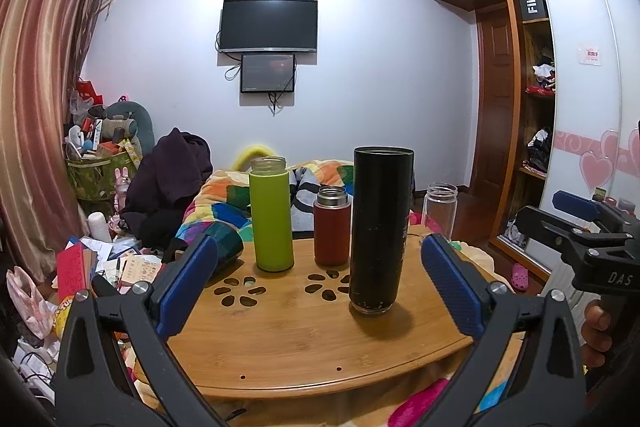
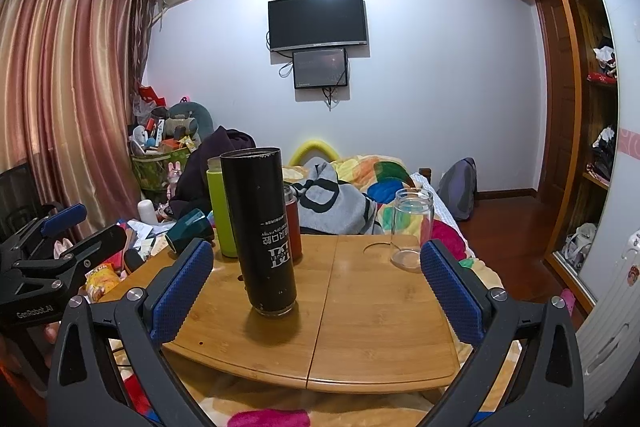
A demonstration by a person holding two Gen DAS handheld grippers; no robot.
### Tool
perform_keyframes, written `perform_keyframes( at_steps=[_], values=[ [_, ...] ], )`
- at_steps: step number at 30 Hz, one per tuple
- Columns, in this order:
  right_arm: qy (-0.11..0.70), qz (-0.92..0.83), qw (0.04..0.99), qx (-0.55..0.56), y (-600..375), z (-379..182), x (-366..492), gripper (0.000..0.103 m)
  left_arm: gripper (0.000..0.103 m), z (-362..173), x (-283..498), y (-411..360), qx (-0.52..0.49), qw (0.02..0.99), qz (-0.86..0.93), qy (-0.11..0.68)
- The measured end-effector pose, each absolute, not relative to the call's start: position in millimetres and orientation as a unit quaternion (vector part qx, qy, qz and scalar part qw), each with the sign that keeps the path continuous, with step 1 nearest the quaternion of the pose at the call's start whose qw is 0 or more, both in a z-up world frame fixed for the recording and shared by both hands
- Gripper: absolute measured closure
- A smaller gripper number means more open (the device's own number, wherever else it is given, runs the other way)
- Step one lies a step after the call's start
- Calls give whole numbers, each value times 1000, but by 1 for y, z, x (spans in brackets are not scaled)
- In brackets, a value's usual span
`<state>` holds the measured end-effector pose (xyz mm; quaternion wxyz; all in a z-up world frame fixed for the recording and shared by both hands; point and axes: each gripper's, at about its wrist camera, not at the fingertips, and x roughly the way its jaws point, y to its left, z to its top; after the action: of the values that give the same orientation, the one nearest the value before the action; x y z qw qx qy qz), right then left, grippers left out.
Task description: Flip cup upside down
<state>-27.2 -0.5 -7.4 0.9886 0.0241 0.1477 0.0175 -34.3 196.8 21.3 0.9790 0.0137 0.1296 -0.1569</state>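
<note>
A tall black cup (image 1: 378,231) stands on a small bamboo table (image 1: 280,339), its printed text upside down in the right wrist view (image 2: 262,233). Behind it stand a green cup (image 1: 271,215), a red cup (image 1: 331,227) and a clear glass cup (image 1: 440,205). A dark teal cup (image 1: 226,247) lies on its side at the table's left edge. My left gripper (image 1: 320,287) is open and empty, in front of the black cup. My right gripper (image 2: 316,285) is open and empty, in front of the black cup, with the glass cup (image 2: 412,229) beyond its right finger.
The table (image 2: 380,327) sits on a bed with a colourful blanket (image 2: 360,183). Clutter and a basket (image 1: 100,163) fill the floor at left. A wardrobe (image 1: 532,107) stands at right. Each gripper appears at the edge of the other's view.
</note>
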Motion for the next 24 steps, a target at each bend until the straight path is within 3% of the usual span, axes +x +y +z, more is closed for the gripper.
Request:
perform_keyframes(
  at_steps=[24],
  values=[
    [125,15,992,22,-1,3,-33,0,0,31,-41,202,8,981,-152,117]
  ],
)
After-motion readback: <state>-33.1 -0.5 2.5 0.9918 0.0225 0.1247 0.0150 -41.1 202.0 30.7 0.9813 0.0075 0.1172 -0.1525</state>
